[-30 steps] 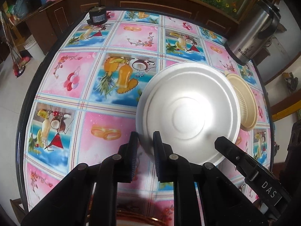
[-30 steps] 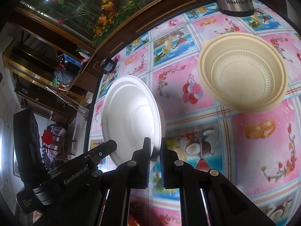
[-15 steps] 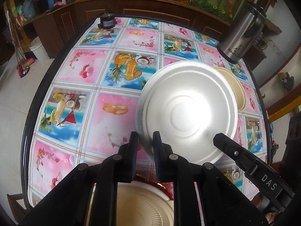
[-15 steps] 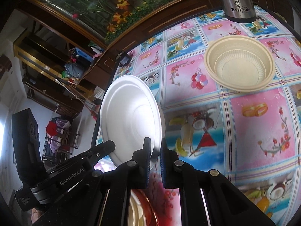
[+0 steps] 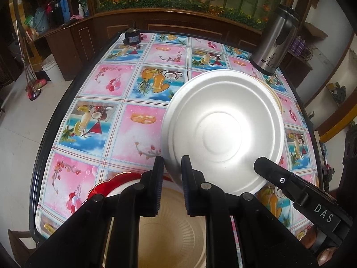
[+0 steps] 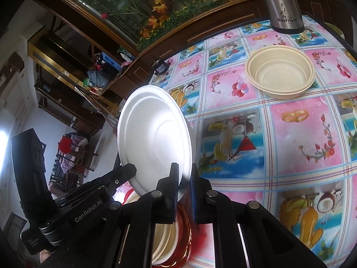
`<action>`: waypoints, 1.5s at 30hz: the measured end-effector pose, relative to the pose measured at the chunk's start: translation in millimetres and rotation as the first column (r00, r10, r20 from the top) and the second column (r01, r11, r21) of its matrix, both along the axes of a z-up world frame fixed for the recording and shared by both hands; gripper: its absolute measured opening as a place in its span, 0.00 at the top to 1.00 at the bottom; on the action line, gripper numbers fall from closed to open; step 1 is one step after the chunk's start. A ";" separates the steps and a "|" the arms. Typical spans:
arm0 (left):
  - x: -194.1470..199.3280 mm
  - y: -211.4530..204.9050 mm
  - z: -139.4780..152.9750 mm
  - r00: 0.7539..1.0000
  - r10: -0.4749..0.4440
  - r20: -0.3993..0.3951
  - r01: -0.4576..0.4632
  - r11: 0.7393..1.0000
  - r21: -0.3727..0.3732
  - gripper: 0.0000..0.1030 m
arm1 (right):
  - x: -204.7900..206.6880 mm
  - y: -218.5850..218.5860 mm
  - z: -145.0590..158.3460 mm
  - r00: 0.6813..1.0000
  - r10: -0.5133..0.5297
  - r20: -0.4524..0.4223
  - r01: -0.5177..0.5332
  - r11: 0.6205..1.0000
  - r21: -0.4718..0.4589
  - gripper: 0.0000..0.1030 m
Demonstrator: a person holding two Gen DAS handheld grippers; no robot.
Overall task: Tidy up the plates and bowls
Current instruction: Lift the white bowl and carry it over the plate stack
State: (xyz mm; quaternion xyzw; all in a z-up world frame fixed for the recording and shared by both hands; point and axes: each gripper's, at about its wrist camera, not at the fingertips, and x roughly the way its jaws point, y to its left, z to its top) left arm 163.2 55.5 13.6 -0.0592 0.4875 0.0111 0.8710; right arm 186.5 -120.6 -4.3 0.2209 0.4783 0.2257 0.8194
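A white foam plate (image 5: pixel 223 131) is held up in the air over the table by both grippers. My left gripper (image 5: pixel 170 169) is shut on its near left rim. My right gripper (image 6: pixel 184 178) is shut on its opposite rim, and the plate (image 6: pixel 154 140) stands tilted on edge in the right wrist view. Below the grippers lies a cream ribbed bowl (image 5: pixel 171 230) on a white plate inside a red plate (image 5: pixel 100 189); this stack also shows in the right wrist view (image 6: pixel 176 241). A second cream bowl (image 6: pixel 280 72) sits on the table at the far right.
The table (image 5: pixel 93 120) has a pink and blue fruit-print cloth. A steel thermos (image 5: pixel 275 44) stands at the far right corner. A small black motor-like object (image 5: pixel 132 36) sits at the far left edge. A wooden cabinet runs behind.
Both grippers have drawn back towards the near edge with the white plate in them. The red plate stack has come into view beneath them, and the far cream bowl looks further away.
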 end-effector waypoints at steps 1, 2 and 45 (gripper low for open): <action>-3.5 0.6 0.6 1.000 0.001 0.005 -0.001 1.000 0.000 0.87 | -3.9 0.2 1.0 1.000 0.003 0.004 -0.003 1.000 0.001 0.91; -5.9 0.8 0.9 1.000 0.003 0.009 -0.003 1.000 -0.001 0.87 | -6.3 0.5 1.9 1.000 0.005 0.006 -0.005 1.000 0.001 0.91; -112.0 50.2 -0.5 0.987 0.113 0.117 -0.107 0.992 -0.061 0.87 | -86.7 47.4 12.7 0.985 0.156 0.079 -0.155 0.988 -0.027 0.92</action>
